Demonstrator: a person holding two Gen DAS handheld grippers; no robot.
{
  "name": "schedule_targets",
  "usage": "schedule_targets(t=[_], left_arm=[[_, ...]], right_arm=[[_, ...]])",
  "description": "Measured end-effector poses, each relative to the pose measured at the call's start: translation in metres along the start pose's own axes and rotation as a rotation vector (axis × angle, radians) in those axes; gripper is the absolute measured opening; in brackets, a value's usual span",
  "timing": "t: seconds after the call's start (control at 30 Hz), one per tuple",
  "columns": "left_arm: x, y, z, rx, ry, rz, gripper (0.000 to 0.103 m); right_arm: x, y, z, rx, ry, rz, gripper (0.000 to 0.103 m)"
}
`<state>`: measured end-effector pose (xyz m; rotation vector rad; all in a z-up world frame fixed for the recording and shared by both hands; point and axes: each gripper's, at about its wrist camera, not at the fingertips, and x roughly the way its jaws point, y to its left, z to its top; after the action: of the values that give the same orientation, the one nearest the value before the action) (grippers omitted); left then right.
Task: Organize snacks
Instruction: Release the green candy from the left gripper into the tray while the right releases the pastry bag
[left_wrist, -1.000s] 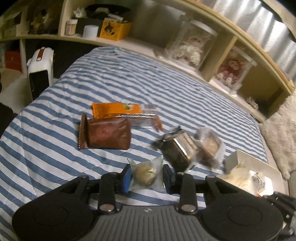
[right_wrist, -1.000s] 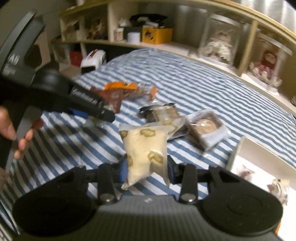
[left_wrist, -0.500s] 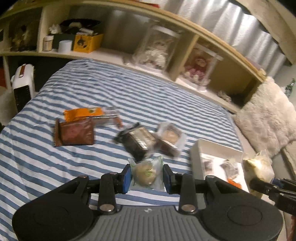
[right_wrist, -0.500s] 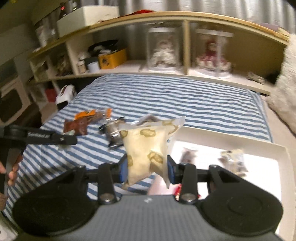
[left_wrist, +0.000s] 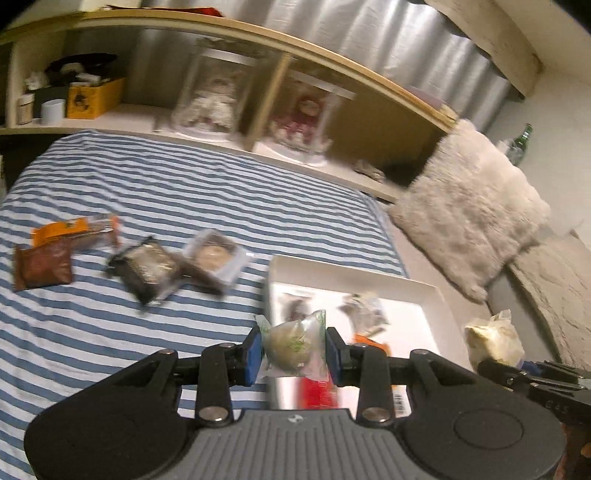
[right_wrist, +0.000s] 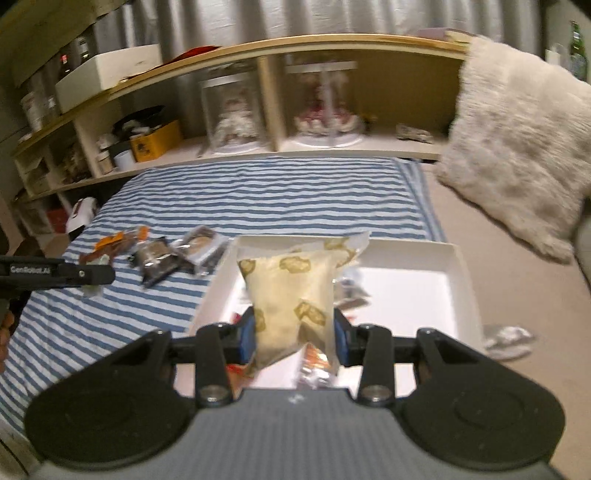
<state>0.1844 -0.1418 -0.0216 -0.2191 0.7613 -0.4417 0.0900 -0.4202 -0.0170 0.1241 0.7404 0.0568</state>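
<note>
My left gripper is shut on a small clear packet with a round greenish pastry, held above the left edge of the white tray. My right gripper is shut on a cream snack bag with yellow prints, held over the white tray; the bag also shows at the right in the left wrist view. The tray holds several wrapped snacks. Loose on the striped bedspread lie a brown packet, an orange packet, a dark wrapped cake and a clear wrapped pastry.
A wooden shelf with doll cases and a yellow box runs behind the bed. A fluffy cream cushion lies right of the tray. The left gripper's arm shows at the left in the right wrist view. A foil wrapper lies beside the tray.
Both grippers have swung right from the loose snacks to the white tray, each still holding its packet. The tray is now directly under and ahead of them.
</note>
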Motion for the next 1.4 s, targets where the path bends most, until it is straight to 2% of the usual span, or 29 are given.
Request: schedule_targets(t=[0.37, 0.63, 0.9, 1.2, 1.4], left_arm=[[0.034, -0.073, -0.015, 0.041, 0.066, -0.093, 0.037], [0.072, -0.113, -0.037, 0.042, 0.158, -0.164, 0.037], [0.119, -0.148, -0.062, 0.055, 0.250, -0.210, 0.037], [0.163, -0.152, -0.080, 0.033, 0.355, -0.209, 0.037], [0.172, -0.135, -0.079, 0.022, 0.361, -0.145, 0.037]], right_arm=[[-0.020, -0.066, -0.023, 0.098, 0.012, -0.046, 0.047], [-0.015, -0.085, -0.029, 0.102, 0.036, -0.059, 0.047], [-0.009, -0.104, -0.055, 0.096, 0.084, -0.078, 0.047], [0.010, -0.115, -0.066, 0.142, 0.118, -0.039, 0.047], [0.025, -0.119, -0.067, 0.188, 0.136, -0.005, 0.047]])
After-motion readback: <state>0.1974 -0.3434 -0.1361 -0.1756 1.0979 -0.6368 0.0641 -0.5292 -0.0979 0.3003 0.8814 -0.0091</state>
